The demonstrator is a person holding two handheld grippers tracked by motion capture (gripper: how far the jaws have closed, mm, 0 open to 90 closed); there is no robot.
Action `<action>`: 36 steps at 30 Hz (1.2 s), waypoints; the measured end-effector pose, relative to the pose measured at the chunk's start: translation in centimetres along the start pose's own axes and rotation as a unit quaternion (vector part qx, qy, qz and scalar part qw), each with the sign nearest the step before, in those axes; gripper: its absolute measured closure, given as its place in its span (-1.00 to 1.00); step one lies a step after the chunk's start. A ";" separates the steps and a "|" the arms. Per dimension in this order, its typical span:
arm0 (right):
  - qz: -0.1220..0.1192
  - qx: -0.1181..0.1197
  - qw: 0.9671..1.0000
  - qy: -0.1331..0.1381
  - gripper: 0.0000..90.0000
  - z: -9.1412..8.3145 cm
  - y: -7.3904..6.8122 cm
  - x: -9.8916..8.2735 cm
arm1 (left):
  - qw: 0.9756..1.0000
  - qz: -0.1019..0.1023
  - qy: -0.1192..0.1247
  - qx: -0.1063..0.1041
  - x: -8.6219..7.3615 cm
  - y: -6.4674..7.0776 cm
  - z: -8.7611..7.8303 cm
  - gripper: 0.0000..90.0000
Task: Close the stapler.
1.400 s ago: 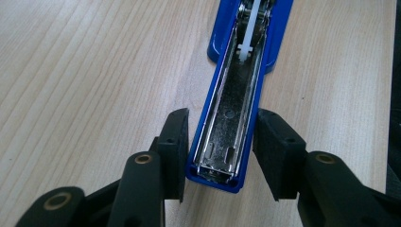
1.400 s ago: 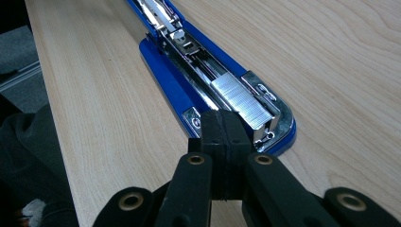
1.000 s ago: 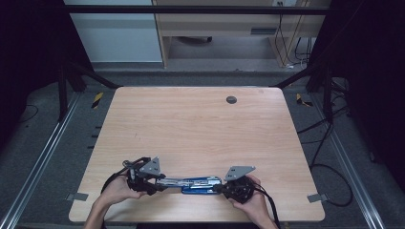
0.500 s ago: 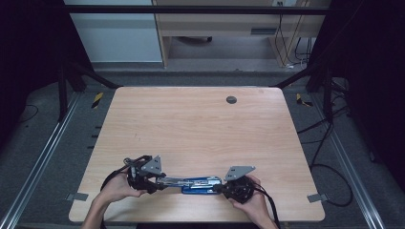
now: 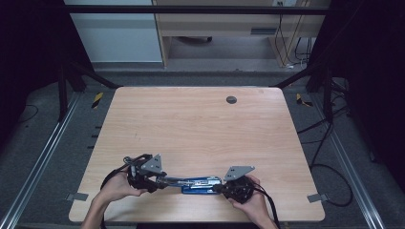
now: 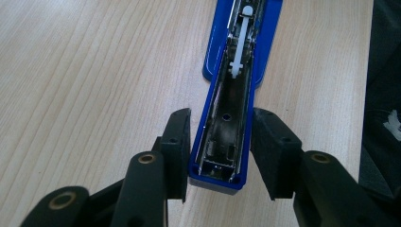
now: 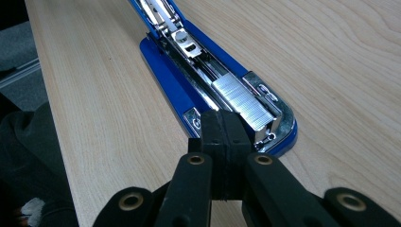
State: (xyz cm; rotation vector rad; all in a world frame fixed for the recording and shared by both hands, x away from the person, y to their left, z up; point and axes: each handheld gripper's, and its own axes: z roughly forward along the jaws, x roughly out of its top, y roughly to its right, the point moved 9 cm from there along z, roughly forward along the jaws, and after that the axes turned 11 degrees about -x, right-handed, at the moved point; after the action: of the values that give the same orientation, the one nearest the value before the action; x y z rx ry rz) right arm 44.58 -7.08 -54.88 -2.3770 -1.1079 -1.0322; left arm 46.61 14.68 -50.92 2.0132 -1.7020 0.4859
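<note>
A blue stapler [image 5: 200, 182] lies opened out flat near the table's front edge. Its metal magazine faces up in the right gripper view, with a strip of staples [image 7: 246, 101] at the near end of the stapler [image 7: 189, 61]. My left gripper [image 5: 165, 180] comes in from the left. In the left gripper view its jaws sit on both sides of the open cover's end [image 6: 231, 109], closed on it [image 6: 221, 127]. My right gripper [image 5: 220, 187] meets the stapler's other end. Its jaws are pressed together [image 7: 222, 123], their tip right beside the staple strip.
The wooden table [image 5: 200, 129] carries a small dark round grommet [image 5: 231, 99] near its far edge. Metal rails run along the floor at both sides. A desk and cables stand beyond the far edge. A dark sleeve shows at the right of the left gripper view.
</note>
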 end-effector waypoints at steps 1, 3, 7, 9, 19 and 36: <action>-0.005 -0.002 1.000 0.000 1.00 0.0 0.0 0.0 | 1.000 0.000 0.000 0.000 0.0 0.0 0.0 0.32; -0.008 0.001 1.000 0.007 1.00 -0.1 -0.2 0.3 | 1.000 0.000 0.000 -0.002 0.0 0.0 0.0 0.32; -0.012 0.004 1.000 0.024 1.00 -0.5 -0.7 1.3 | 1.000 -0.003 0.002 -0.005 0.1 0.0 0.1 0.32; -0.013 0.004 0.999 0.037 1.00 -0.8 -0.8 2.3 | 1.000 -0.003 0.001 -0.006 0.1 0.0 0.0 0.32; -0.013 0.015 0.997 0.080 1.00 -0.1 -2.3 6.8 | 1.000 -0.001 -0.002 -0.005 0.3 0.1 -0.1 0.33; -0.006 0.032 0.995 0.093 1.00 3.5 -5.1 9.2 | 1.000 -0.002 -0.001 -0.004 0.4 0.1 -0.2 0.33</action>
State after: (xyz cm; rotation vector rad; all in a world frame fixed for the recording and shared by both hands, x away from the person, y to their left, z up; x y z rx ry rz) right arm 46.38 3.00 -50.61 -2.1754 -1.0728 -1.1778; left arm 46.60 14.41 -50.54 2.0110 -1.6991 0.4742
